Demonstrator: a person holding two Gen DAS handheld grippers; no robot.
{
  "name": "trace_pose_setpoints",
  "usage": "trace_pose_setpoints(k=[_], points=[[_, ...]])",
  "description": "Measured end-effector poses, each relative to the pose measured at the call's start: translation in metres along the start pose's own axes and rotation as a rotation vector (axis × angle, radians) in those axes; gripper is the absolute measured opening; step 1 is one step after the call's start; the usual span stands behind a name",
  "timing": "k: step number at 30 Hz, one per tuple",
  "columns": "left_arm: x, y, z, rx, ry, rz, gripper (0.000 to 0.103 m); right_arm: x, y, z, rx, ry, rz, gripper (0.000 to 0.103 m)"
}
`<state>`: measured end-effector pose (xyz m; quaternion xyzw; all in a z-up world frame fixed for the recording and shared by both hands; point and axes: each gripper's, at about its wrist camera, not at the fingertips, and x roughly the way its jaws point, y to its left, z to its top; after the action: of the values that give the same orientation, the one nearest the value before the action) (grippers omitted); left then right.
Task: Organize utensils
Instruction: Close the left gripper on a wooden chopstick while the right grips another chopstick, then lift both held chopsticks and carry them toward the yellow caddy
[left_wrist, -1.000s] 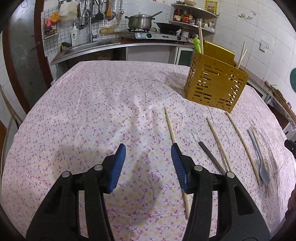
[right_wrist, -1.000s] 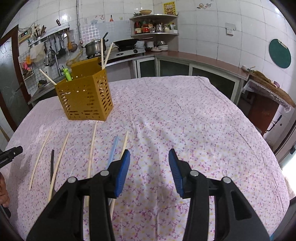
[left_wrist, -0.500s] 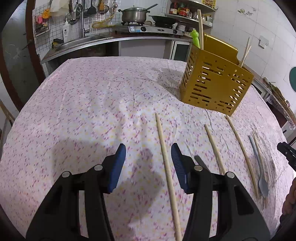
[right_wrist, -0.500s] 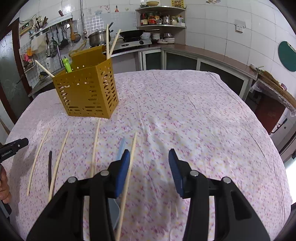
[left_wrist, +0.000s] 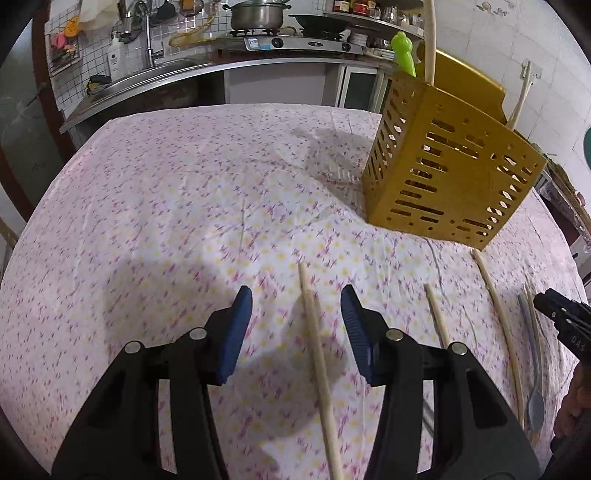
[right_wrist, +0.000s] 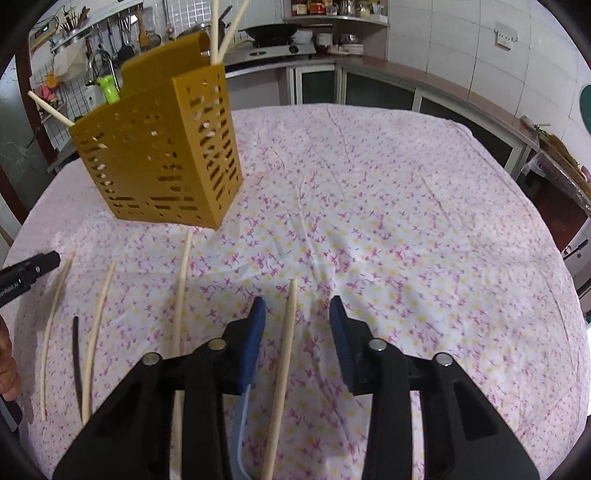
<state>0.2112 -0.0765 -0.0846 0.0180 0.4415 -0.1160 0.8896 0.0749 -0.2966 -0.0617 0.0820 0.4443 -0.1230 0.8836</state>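
Observation:
A yellow slotted utensil holder (left_wrist: 447, 177) stands on the floral tablecloth (left_wrist: 184, 221) and holds chopsticks and a green-handled utensil (left_wrist: 402, 51); it also shows in the right wrist view (right_wrist: 162, 155). My left gripper (left_wrist: 295, 314) is open, its jaws either side of a wooden chopstick (left_wrist: 317, 362) on the cloth. My right gripper (right_wrist: 295, 321) is open, its jaws either side of another chopstick (right_wrist: 282, 369), with a blue spoon (right_wrist: 242, 410) under the left finger.
More chopsticks (right_wrist: 96, 332) and a black stick (right_wrist: 75, 350) lie in a row on the cloth. In the left wrist view a blue-grey spoon (left_wrist: 533, 369) lies at the right. A kitchen counter with sink and stove (left_wrist: 258, 55) runs behind the table.
Both grippers moved forward and down toward the holder. A chopstick that lay beside each gripper is now between its open jaws.

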Motion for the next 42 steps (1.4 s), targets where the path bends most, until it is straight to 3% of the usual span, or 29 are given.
trace_pose_setpoints(k=[12, 20, 26, 35, 42], points=[[0.032, -0.01, 0.011, 0.013, 0.064, 0.012, 0.007, 0.018, -0.003, 0.0, 0.008, 0.032, -0.008, 0.022], [0.037, -0.019, 0.011, 0.075, 0.062, 0.05, 0.006, 0.027, -0.004, -0.001, 0.01, 0.027, -0.01, 0.021], [0.034, -0.026, 0.004, 0.073, 0.031, 0.083, 0.005, 0.028, -0.004, -0.001, 0.003, 0.034, 0.014, 0.013], [0.029, -0.015, 0.011, 0.033, 0.039, 0.022, 0.003, 0.029, -0.008, 0.01, 0.023, 0.043, 0.056, 0.005], [-0.005, -0.01, 0.019, 0.027, -0.036, -0.012, 0.003, -0.006, -0.016, 0.022, 0.049, -0.064, 0.066, 0.005]])
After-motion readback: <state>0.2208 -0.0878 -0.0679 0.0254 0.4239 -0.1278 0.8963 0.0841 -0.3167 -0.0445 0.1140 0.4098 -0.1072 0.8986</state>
